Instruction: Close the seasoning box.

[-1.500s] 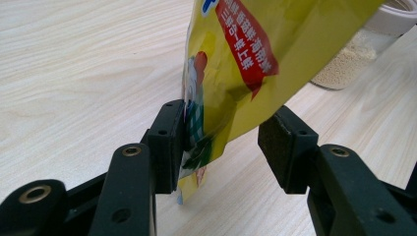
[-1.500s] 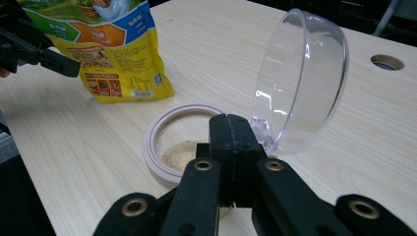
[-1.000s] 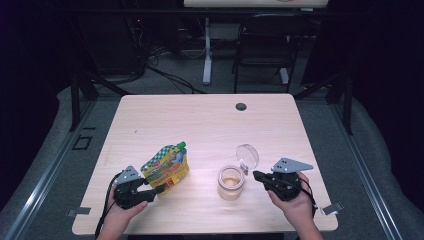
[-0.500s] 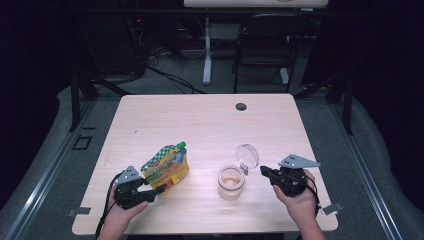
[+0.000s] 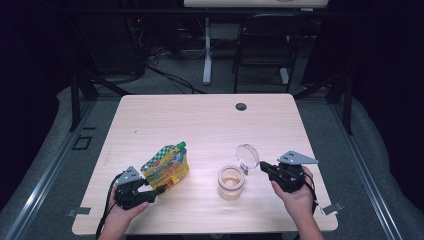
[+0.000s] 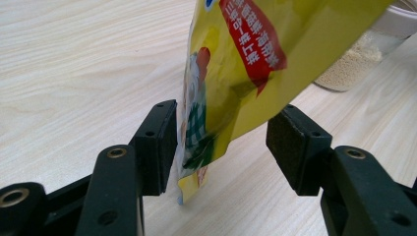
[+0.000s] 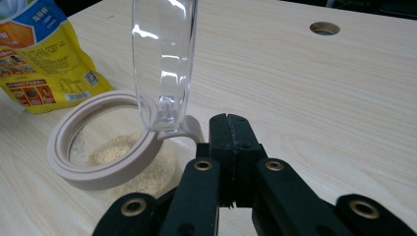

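Starting at the left edge of the wooden table (image 5: 200,120), one hand (image 5: 116,218) holds the left gripper (image 5: 159,189), and its two black jaws stand spread on either side of the bottom corner of one yellow spouted pouch (image 5: 166,166). In the left gripper view the pouch (image 6: 246,64) hangs tilted between the pads (image 6: 160,142); the left pad sits just beside the pouch's edge and the right pad stands clearly apart from it, so no pinch is on. The pouch carries a green cap at its top and red printed panels on its face.

Moving to the middle, one glass jar (image 5: 231,182) stands upright on the table, a pale powder lying in its bottom. Its pinkish rim (image 7: 93,162) is open, and one clear round lid (image 5: 248,157) stands up on its hinge at the jar's right side.

Over on the right, the second hand (image 5: 297,197) holds the right gripper (image 5: 262,165), one grey three-cornered plate on top. Its jaws are pressed together with nothing between them, tips just beside the lid's hinge tab (image 7: 184,129); whether they touch it I cannot tell.

Far back, one round cable hole (image 5: 241,106) sits in the tabletop.
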`<state>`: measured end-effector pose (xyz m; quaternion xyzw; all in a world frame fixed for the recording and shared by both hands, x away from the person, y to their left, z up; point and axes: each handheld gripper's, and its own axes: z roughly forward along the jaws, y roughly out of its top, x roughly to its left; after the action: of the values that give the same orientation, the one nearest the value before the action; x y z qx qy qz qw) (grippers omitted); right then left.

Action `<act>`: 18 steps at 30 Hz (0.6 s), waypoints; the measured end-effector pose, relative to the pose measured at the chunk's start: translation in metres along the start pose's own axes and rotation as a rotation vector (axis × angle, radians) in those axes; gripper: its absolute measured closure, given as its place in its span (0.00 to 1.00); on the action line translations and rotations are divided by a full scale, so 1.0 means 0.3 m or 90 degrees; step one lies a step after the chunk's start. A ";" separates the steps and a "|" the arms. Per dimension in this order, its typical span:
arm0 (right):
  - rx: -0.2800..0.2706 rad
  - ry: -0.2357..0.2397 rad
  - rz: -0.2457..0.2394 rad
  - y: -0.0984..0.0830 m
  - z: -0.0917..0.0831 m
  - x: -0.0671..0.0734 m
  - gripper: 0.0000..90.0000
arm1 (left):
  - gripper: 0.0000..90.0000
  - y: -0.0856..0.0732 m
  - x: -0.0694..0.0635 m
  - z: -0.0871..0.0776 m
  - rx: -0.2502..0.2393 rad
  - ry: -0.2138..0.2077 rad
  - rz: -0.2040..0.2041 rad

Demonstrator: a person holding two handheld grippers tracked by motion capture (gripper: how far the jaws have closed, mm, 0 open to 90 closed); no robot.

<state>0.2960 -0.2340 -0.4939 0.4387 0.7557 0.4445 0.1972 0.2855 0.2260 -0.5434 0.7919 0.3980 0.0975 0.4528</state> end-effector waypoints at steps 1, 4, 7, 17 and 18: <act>-0.006 0.002 0.001 0.001 0.002 0.002 1.00 | 0.51 0.000 -0.001 -0.001 0.000 0.002 0.000; -0.012 -0.006 -0.003 0.008 0.002 0.002 0.99 | 0.51 0.001 0.001 -0.005 -0.001 0.002 0.003; -0.022 -0.006 -0.001 0.015 0.000 0.005 0.99 | 0.51 0.001 0.004 -0.006 -0.002 0.002 -0.001; -0.037 0.015 -0.005 0.026 0.002 0.032 0.99 | 0.51 -0.002 0.002 -0.010 0.000 0.004 0.001; -0.038 0.018 -0.008 0.028 0.002 0.036 0.99 | 0.51 -0.001 0.003 -0.011 0.001 0.004 0.004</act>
<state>0.2947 -0.2229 -0.4862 0.4217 0.7474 0.4717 0.2026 0.2842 0.2288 -0.5420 0.7929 0.3971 0.1008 0.4511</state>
